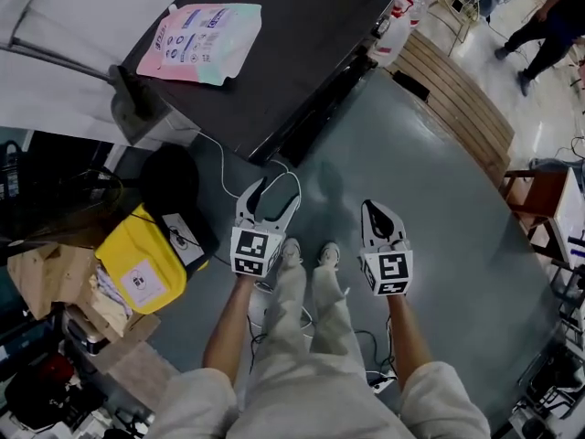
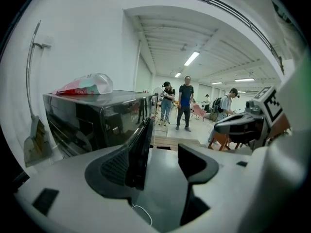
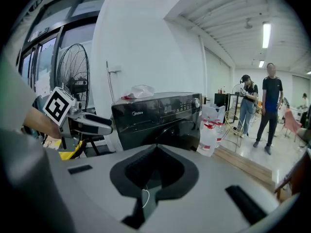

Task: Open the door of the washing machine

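Observation:
The black washing machine [image 1: 283,53] stands ahead of me with a pastel detergent pouch [image 1: 203,42] on its top. In the right gripper view its front [image 3: 158,115] shows the control panel and the round dark door [image 3: 181,131], which lies flush with the front. My left gripper [image 1: 272,192] hangs above the grey floor short of the machine's front, jaws apart and empty; in its own view [image 2: 165,144] the machine's side [image 2: 97,120] is at the left. My right gripper [image 1: 374,208] is beside it to the right, farther from the machine, jaws together [image 3: 155,147] on nothing.
A yellow bag [image 1: 137,265] and cardboard clutter lie at my left, near a black fan base [image 1: 170,179]. A white cable [image 1: 225,168] runs over the floor. White detergent jugs [image 3: 212,130] and a wooden platform [image 1: 457,99] sit right of the machine. People [image 3: 269,106] stand beyond.

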A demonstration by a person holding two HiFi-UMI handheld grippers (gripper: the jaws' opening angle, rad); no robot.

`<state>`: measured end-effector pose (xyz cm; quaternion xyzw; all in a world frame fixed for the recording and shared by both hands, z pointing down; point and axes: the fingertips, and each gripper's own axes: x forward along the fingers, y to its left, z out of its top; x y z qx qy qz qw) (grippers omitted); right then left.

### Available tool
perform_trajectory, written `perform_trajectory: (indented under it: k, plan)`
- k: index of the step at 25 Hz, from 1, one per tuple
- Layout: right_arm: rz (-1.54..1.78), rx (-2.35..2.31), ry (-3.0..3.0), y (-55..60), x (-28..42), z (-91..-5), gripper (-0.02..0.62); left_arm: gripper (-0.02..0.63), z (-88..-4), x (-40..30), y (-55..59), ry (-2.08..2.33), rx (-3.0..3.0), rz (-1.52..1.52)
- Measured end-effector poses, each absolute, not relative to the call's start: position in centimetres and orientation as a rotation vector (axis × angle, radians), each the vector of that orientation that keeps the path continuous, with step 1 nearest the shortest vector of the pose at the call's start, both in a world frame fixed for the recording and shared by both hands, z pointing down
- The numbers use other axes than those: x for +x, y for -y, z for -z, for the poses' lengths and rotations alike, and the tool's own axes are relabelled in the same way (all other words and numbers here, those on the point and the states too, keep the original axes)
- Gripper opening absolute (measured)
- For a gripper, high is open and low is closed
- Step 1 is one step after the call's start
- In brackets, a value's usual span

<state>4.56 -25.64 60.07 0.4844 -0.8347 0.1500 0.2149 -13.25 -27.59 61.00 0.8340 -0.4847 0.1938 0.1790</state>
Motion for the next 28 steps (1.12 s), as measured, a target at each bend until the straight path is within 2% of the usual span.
perform_trajectory:
  k: [14, 28]
  plan:
    - [-0.475, 1.319, 2.259, 26.1, 4.5, -70.3, -0.002, 0.296, -71.4, -12.2, 30.9, 1.318, 2.363, -0.568]
    - [-0.529, 1.282, 2.21, 24.6, 6.4, -76.3, -0.002, 0.296, -78.8, -8.9, 35.2, 1.291, 2.38, -0.606]
